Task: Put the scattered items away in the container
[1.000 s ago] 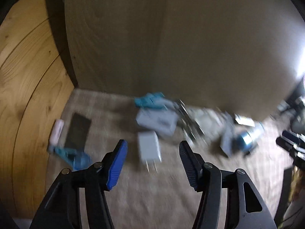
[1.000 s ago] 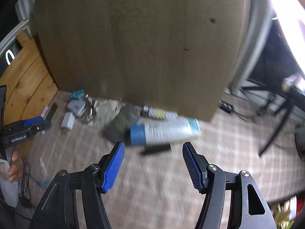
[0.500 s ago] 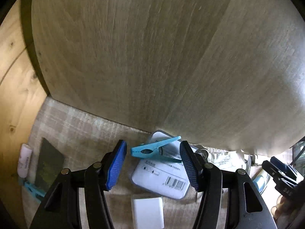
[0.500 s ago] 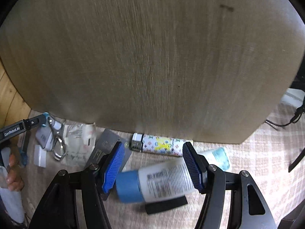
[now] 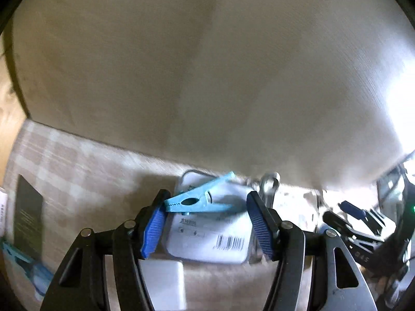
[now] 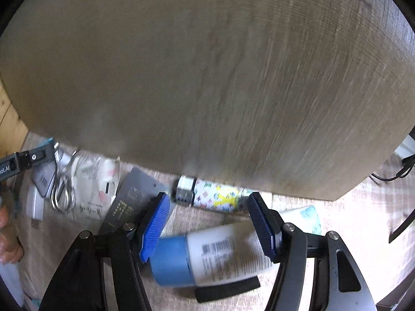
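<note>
My pads (image 5: 153, 230) are blue; the peg (image 5: 199, 202) light blue, the tube (image 6: 223, 254) white with a blue cap, the cloth (image 5: 77, 165) beige check.

Both claws are descending from a higher position: the left claw (image 5: 207, 223), jaws opening, onto the blue clothespin (image 5: 199, 202), the right claw (image 6: 211, 224) onto the white tube (image 6: 215, 254).

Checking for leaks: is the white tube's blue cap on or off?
On: the blue cap sits on the white tube, lying on its side.
</note>
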Demonstrator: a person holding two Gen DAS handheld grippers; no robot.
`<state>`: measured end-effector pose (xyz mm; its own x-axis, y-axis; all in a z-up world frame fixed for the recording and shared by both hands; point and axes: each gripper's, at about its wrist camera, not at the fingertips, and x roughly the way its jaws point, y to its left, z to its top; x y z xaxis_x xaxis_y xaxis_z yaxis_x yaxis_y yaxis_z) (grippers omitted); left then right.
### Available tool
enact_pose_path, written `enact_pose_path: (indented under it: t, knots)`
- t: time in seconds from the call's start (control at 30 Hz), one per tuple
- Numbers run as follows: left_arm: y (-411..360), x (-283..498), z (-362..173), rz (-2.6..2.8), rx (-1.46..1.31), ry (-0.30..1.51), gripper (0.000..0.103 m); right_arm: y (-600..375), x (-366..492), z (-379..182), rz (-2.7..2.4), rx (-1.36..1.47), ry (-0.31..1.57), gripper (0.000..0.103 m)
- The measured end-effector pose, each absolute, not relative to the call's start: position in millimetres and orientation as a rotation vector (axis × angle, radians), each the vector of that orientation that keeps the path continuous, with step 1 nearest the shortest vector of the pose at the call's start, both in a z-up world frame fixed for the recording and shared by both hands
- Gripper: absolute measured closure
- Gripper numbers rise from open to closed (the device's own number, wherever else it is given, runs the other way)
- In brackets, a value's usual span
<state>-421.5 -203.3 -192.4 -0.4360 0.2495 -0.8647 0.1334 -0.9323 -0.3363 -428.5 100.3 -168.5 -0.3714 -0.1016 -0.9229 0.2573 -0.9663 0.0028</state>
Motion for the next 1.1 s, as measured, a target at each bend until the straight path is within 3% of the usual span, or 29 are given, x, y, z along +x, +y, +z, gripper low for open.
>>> enact_pose_path:
  t: [0.33,0.47,0.57,0.63,0.73,0.9,1.1]
  knots:
    - [-110.9,-374.8,-197.5,2.374,-1.589,-0.341,0.036,131.2,-376.4,-173.0,-2.350,1.664,0.193,0.061]
    - [-62.6,-346.0,-203.3,2.276,-1.584,-0.249,0.037,146.7,-344.2,-170.4,-2.314,1.666,0.191,0.061]
    - [-19.3,-313.6,-204.0,2.283,-1.556,-0.039,0.036,156.5,-318.6,-168.8,-2.287,1.676,0.202,0.061]
    - [-7.0,-296.4,-207.5,2.222,-1.561,0.009,0.036,161.2,-303.3,-167.5,-2.262,1.682,0.223,0.061]
    - [7.9,-285.7,-192.1,2.202,-1.542,0.048,0.042,170.8,-282.1,-164.3,-2.183,1.721,0.243,0.061]
    - [-9.8,-332.6,-148.4,2.354,-1.427,0.023,0.042,203.9,-308.0,-125.6,-2.297,1.624,0.019,0.061]
    - [-56.3,-428.8,-142.5,2.440,-1.495,-0.104,0.042,229.1,-366.1,-111.7,-2.472,1.531,-0.122,0.061]
